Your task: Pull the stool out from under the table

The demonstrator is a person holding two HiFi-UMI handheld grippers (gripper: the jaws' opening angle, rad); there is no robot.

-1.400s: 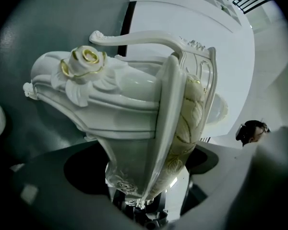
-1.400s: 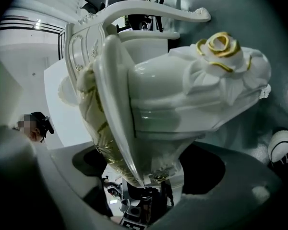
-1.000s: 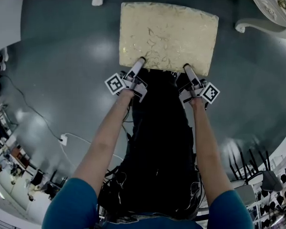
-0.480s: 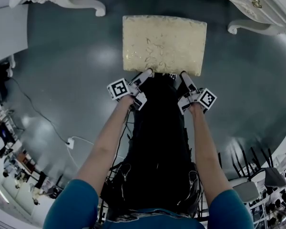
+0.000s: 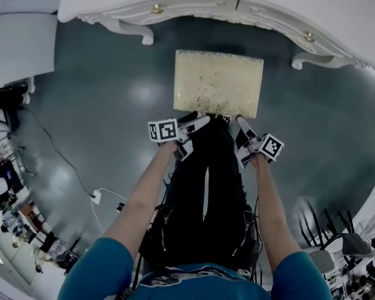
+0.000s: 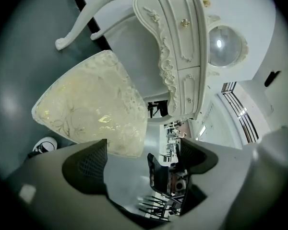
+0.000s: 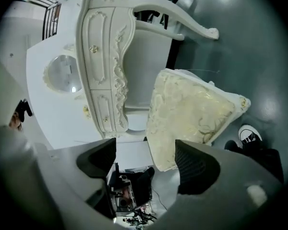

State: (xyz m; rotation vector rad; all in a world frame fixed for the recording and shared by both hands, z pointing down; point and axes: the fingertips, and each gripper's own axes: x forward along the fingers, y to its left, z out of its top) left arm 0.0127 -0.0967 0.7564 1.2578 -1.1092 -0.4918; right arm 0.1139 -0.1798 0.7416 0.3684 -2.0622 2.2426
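The stool (image 5: 217,83), with a cream patterned cushion, stands on the dark floor just in front of the white ornate table (image 5: 237,5). My left gripper (image 5: 197,119) and right gripper (image 5: 240,121) hover at the stool's near edge, above it and not touching. In the left gripper view the left gripper (image 6: 141,155) is open and empty, with the stool (image 6: 91,109) below and ahead. The right gripper (image 7: 146,159) is open too; its jaws have just been closing a little with nothing between them. The stool (image 7: 192,109) lies beyond its pads.
Curved table legs (image 5: 144,36) (image 5: 300,60) flank the stool. A white socket block with its cable (image 5: 97,197) lies on the floor at the left. Black chairs (image 5: 344,236) stand at the lower right. A round mirror (image 6: 224,44) sits on the table. My shoe (image 7: 249,134) is near the stool.
Both grippers have lifted off the stool's near edge, and the left one has rolled. The head view has drawn back, so the stool looks smaller and more of the table shows.
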